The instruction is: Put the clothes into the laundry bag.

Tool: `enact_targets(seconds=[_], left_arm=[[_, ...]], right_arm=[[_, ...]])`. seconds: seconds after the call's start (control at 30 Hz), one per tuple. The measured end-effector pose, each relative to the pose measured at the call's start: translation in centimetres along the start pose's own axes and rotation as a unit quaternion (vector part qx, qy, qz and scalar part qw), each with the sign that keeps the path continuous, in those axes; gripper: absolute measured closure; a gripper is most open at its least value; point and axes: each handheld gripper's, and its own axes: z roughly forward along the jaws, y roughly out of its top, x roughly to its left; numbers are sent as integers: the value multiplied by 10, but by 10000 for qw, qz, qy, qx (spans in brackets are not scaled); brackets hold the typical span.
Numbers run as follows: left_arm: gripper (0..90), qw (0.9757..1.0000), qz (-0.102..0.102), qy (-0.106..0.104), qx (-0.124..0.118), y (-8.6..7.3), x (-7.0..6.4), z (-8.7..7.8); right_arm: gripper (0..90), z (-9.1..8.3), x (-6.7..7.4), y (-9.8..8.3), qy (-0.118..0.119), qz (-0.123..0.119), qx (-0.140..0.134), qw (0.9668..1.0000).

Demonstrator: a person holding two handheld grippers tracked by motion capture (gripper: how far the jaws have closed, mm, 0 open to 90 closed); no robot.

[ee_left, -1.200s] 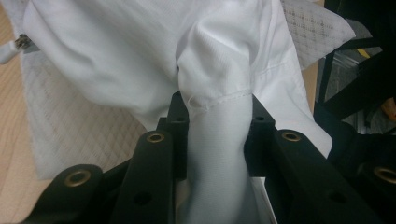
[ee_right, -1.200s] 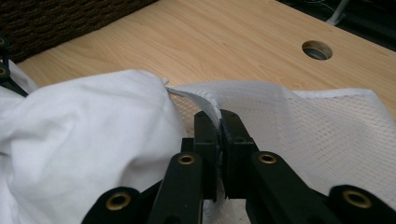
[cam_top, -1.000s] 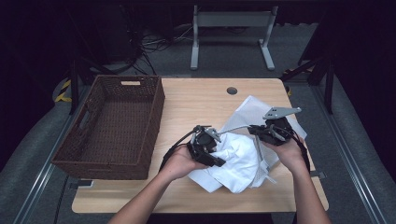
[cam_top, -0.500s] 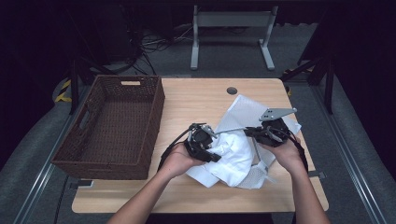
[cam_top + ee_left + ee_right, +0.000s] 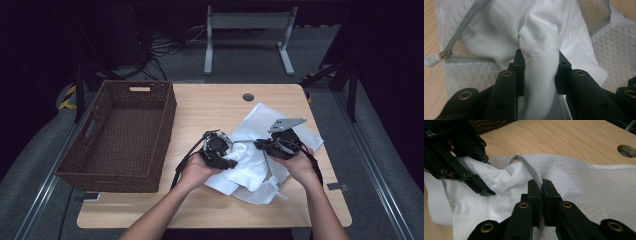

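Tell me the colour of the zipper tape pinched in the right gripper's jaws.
Grey, against the white mesh laundry bag; the zipper tape shows best in the right gripper view.

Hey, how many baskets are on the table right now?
1. The basket stands on the left part of the table, left of the mesh bag that both grippers are handling.

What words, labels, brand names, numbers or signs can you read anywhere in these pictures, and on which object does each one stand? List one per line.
None: no readable text stands on any object here.
White garment: plain cloth, no print.
Mesh laundry bag: no label showing.
Zipper pull: blank.
Wicker basket: no tag.
Wooden table: unmarked.
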Motion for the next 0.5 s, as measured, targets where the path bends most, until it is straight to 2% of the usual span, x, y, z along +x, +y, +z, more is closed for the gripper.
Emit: enact_targets(seconds=[0.23, 0.5], left_arm=[[705, 9997, -75, 226, -20, 0, 3, 15], [692, 9988, -140, 448, 97, -7, 8, 28]], right_arm=[[864, 6, 1, -1, 39, -18, 68, 10000], [864, 8, 1, -2, 65, -26, 109, 9999]])
